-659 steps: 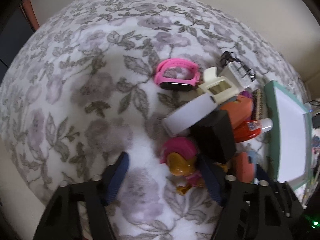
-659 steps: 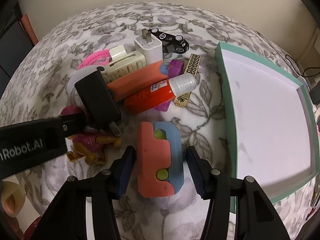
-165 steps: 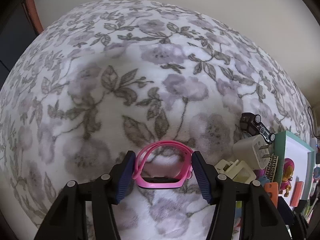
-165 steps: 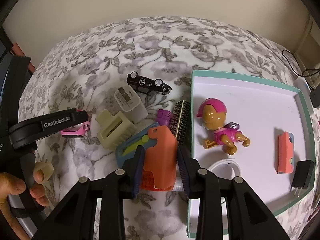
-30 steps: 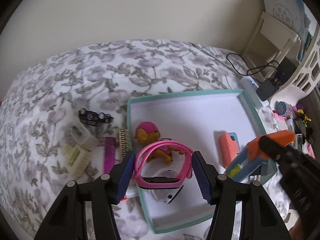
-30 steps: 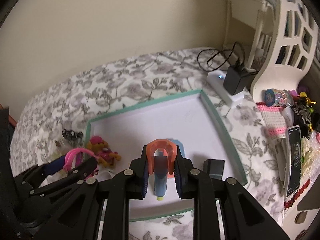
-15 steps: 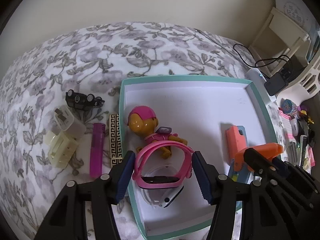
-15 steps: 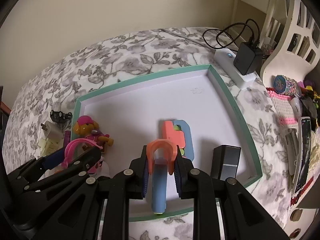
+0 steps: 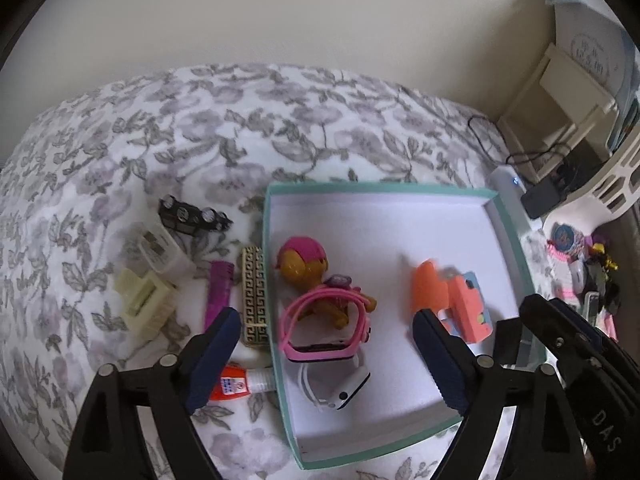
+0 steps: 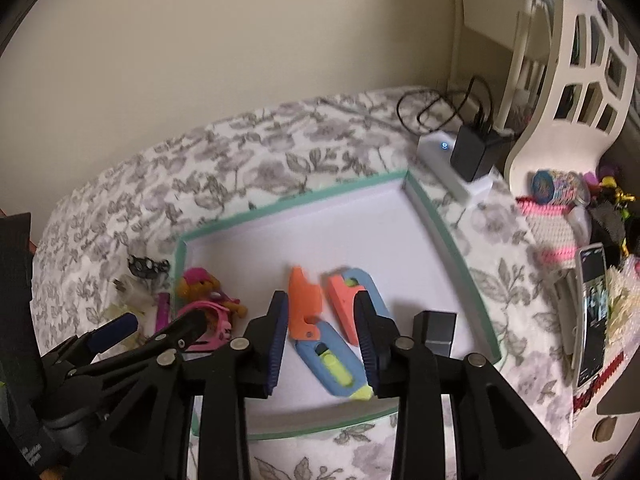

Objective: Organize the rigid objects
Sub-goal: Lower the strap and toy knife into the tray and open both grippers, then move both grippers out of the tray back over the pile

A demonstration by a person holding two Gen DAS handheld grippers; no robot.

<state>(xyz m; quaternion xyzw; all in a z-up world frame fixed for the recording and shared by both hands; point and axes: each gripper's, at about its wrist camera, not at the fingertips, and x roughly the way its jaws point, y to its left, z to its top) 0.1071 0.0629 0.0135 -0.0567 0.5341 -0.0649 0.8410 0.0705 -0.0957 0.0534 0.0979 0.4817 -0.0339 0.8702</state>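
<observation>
Through the left wrist view, the left gripper [image 9: 324,354] had let go: its jaws stood spread wide, and the pink watch [image 9: 326,326], clamped half a second before, lay in the tray [image 9: 514,248] against the toy pup [image 9: 310,270]. Over in the right wrist view, the right gripper [image 10: 322,340] had likewise released, jaws parted, and the orange-and-blue toy knife [image 10: 320,338] rested on the tray floor between them, beside the orange-and-blue block [image 10: 352,300].
</observation>
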